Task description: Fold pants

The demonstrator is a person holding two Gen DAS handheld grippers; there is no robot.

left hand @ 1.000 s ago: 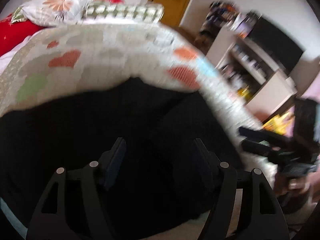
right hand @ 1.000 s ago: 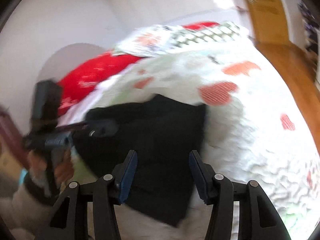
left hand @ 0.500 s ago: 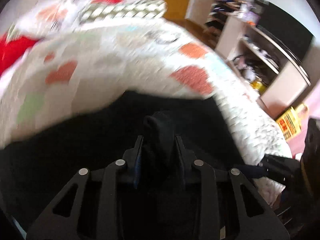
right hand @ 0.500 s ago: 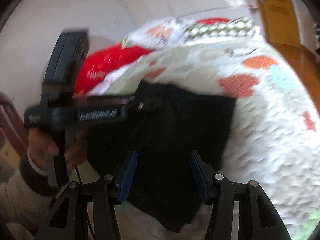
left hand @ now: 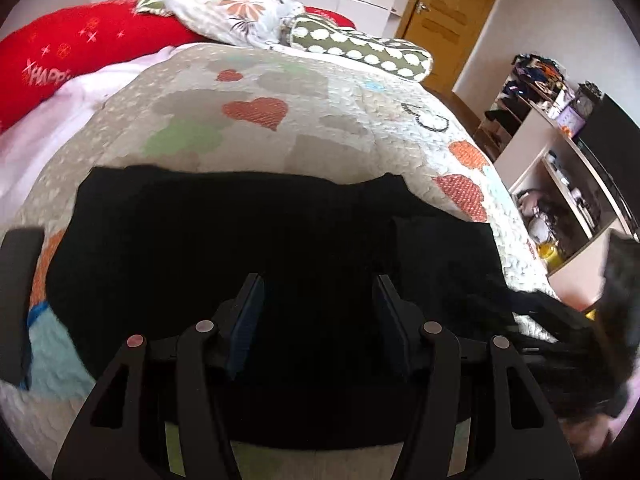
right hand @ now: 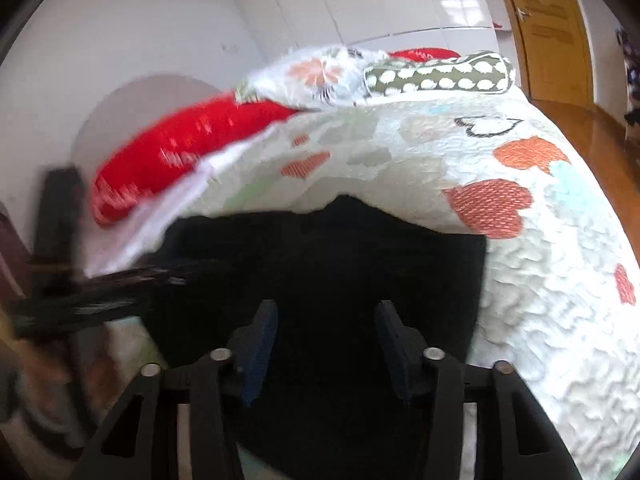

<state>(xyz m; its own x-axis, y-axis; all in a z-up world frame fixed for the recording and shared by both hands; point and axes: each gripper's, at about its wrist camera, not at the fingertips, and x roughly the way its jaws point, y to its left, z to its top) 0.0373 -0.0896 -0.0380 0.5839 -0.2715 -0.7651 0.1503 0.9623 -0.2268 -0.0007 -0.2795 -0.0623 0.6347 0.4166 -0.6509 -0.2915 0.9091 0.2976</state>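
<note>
Black pants lie folded flat on the heart-patterned quilt at the near end of the bed; they also show in the right wrist view. My left gripper is open and empty just above the pants' near part. My right gripper is open and empty over the pants' right half. The right gripper appears blurred at the far right of the left wrist view. The left gripper appears blurred at the left of the right wrist view.
A red pillow, a floral pillow and a green dotted bolster lie at the bed's head. Shelves with clutter and a wooden door stand to the right. The quilt's right edge drops off.
Half a second ago my left gripper was shut on a fold of the pants; now it is open and the cloth lies flat. The right gripper stayed open and moved nearer over the pants.
</note>
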